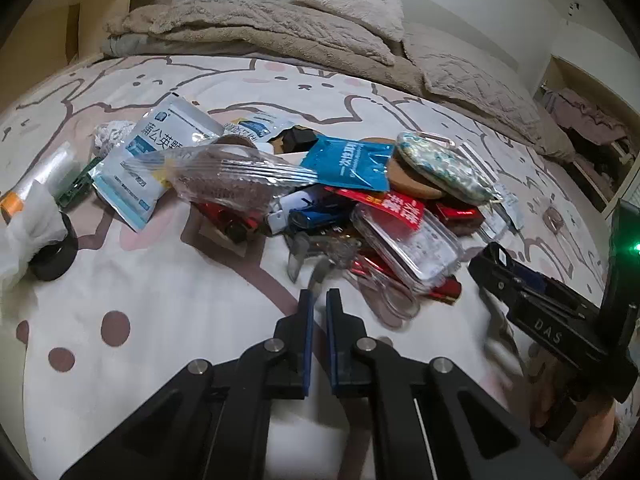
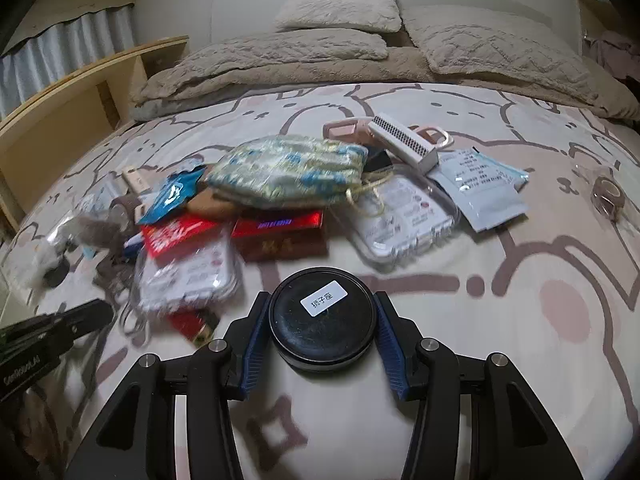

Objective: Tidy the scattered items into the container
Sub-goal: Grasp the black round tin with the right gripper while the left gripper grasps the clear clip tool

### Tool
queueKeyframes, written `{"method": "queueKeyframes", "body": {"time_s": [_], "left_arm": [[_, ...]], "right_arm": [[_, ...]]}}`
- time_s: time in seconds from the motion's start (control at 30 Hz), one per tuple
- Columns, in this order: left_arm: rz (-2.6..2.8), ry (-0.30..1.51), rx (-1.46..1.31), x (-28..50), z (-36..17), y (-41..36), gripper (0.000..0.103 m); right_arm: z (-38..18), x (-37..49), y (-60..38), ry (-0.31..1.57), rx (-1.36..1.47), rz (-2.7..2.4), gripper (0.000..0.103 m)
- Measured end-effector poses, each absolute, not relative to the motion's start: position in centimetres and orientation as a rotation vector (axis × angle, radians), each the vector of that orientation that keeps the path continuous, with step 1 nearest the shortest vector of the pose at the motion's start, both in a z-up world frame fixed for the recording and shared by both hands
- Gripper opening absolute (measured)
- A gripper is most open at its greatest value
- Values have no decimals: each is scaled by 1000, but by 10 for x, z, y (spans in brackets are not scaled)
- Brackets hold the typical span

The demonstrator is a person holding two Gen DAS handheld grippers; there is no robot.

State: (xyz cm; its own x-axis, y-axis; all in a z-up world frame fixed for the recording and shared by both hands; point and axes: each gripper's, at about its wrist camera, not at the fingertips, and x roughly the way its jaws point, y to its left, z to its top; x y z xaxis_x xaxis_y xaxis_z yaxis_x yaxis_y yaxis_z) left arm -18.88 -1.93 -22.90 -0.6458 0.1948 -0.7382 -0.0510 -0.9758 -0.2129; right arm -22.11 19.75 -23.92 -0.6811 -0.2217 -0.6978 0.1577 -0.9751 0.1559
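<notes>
Clutter (image 1: 320, 200) is heaped across the middle of the bed (image 1: 160, 340), and almost all of it is yet to be moved. No container shows in either view, so I cannot tell where it stands or what is already in it. The right gripper (image 2: 322, 338) is clamped on a round black tin (image 2: 322, 316) with a white label on its lid, one pad on each side, held just above the sheet at the near edge of the heap. That tin looks like the piece in hand, lifted and ready to be carried off. The left gripper (image 1: 319, 300) has its jaws drawn together, and something thin and blurred runs up from between the tips toward the pile; it may be pinching a strand or a wrapper edge, but I cannot tell what. In the heap itself lie a brocade pouch (image 2: 288, 172), a red box (image 2: 280, 226) under it, two clear plastic cases (image 2: 400, 220), a white comb (image 2: 404, 144), a grey sachet (image 2: 484, 190), a blue sachet (image 1: 348, 162) and pale medicine packets (image 1: 156, 160). Off to one side sit a tape roll (image 2: 608, 196) and a black ring (image 1: 56, 252), well apart from the rest. My guess is the job has barely started: one item gripped, the heap untouched.
</notes>
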Motion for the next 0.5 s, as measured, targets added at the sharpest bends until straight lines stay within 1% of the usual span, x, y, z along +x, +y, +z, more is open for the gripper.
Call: {"method": "queueKeyframes", "body": {"time_s": [0.2,0.23,0.27,0.33,0.43,0.5], "left_arm": [[2740,-220,-1239,-181,-224,-15,7],[2734,-228,-1250,-182,-225,-16,13],[2739,-232,-1267,-184,-227,-17,29],[2752,-260,-1292,-188,-231,-20,48],[2760,-339,-1299,-194,-233,-27,48],[2777,-361,-1293,-199,-232,-31,48]], "right_arm": [[-237,-194,196,-88,1143,-2657,51],[-237,-190,195,-77,1146,-2648,51],[-238,-184,194,-63,1150,-2639,51],[-237,-176,193,-39,1148,-2628,51],[-236,-164,191,4,1144,-2608,51],[-235,-155,190,37,1149,-2587,51]]}}
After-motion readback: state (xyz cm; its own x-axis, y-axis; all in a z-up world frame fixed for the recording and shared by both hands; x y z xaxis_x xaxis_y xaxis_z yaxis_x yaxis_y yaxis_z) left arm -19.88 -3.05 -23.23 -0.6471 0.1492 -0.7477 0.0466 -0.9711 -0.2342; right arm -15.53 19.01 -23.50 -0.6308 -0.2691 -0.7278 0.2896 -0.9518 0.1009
